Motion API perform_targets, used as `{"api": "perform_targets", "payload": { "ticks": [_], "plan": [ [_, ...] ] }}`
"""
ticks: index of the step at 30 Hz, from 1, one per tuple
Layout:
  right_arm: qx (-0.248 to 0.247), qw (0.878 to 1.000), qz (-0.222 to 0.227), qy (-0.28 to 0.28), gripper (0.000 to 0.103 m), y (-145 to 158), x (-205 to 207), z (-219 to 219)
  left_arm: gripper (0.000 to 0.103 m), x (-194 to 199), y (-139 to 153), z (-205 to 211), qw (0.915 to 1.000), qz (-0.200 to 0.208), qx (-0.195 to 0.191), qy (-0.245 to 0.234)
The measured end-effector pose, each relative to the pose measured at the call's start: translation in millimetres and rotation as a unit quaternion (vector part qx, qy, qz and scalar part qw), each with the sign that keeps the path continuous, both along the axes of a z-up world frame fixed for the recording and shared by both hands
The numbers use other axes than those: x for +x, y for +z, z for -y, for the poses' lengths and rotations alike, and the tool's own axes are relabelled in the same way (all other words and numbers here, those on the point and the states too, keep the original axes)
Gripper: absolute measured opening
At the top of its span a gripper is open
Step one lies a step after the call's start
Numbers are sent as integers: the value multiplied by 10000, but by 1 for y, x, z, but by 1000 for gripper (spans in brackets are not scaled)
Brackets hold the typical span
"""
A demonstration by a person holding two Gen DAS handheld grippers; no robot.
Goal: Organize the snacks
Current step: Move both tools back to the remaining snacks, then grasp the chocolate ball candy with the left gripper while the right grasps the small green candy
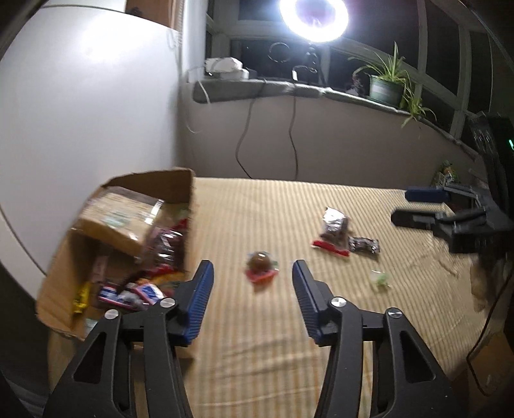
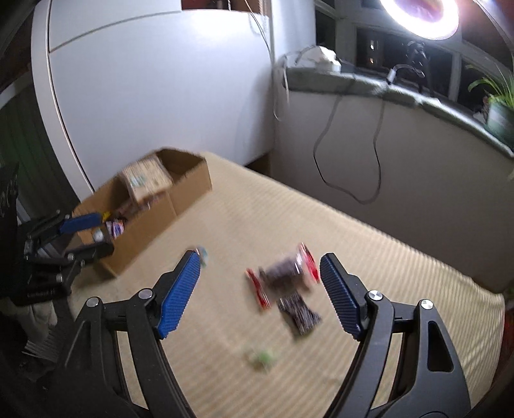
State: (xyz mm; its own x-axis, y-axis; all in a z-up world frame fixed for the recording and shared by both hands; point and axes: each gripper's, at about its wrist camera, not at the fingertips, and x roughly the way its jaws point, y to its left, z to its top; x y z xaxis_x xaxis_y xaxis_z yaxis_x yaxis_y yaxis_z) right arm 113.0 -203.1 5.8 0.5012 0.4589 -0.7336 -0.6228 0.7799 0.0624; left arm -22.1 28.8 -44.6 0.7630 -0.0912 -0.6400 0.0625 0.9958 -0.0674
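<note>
An open cardboard box [image 1: 173, 189] [image 2: 189, 180] holds several snack packets at the left of a striped beige surface. My left gripper [image 1: 252, 273] is open and empty, with a round brown candy in a red wrapper [image 1: 261, 268] just beyond its fingertips. My right gripper [image 2: 258, 267] is open and empty, hovering over a silver-and-red snack pack [image 2: 289, 268] [image 1: 334, 225], a dark packet [image 2: 298, 313] [image 1: 364, 246] and a red stick [image 2: 257, 289]. A small green candy [image 1: 380, 279] [image 2: 265, 357] lies near them. The right gripper also shows in the left wrist view [image 1: 414, 205].
The left gripper shows at the left of the right wrist view [image 2: 86, 234], next to the box. A white wall stands behind the box. A windowsill [image 1: 289, 88] with cables, a ring light [image 1: 313, 16] and a potted plant [image 1: 385, 83] runs along the back.
</note>
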Motion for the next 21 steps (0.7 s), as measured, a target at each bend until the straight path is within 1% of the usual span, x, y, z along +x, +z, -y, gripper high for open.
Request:
{"api": "perform_targets", "payload": {
  "ticks": [1,3,5,7,9,11,13,21],
  "plan": [
    [-23,10000,-44,11,79,-5,-2,3,45,1,-2,3,10000,-36,-12,-24],
    [-60,9999,-153,12,72,-14,-8,11,42,6,-8,9,9999,-116,-37,-53],
    [-117,9996,-268,16,68,-24,-11,16,41,14,-15,15,9998,-203,-13,-61],
    [-150,9990,-417,22,64,-36,-13,21,40,21,-21,19,9996,-289,-15,-58],
    [-187,9983,-557,42,57,-46,-14,23,39,28,-27,22,9993,-358,-8,-50],
    [-247,9974,-681,58,53,-57,-13,23,39,34,-31,25,9991,-423,7,-36],
    [-248,9967,-773,76,52,-65,-13,23,38,42,-37,26,9988,-496,34,10],
    [-332,9952,-900,170,44,-84,-10,15,36,69,-52,30,9970,-703,282,155]
  ]
}}
